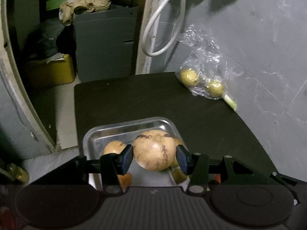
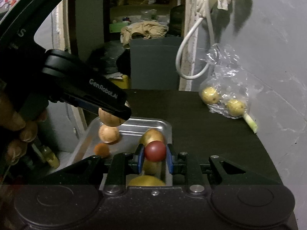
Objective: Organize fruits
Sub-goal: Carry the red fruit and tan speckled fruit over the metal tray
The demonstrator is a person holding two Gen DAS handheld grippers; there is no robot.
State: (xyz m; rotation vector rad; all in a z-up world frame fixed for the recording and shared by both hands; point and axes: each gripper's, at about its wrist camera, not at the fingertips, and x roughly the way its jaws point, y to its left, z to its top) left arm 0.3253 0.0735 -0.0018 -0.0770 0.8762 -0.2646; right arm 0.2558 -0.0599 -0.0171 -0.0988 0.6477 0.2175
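Note:
My left gripper is shut on a large tan fruit with brown streaks, held above a steel tray. That gripper also shows in the right wrist view, held by a hand, with the tan fruit over the tray's far left corner. My right gripper is shut on a small dark red fruit above the tray. Several tan and orange fruits lie in the tray. A clear plastic bag holding two yellowish fruits sits at the table's far right.
The tray rests on a dark table near its left edge. A grey wall stands right behind the bag, with a white cable loop hanging. A green stalk lies by the bag. Cluttered shelves and a grey cabinet are beyond.

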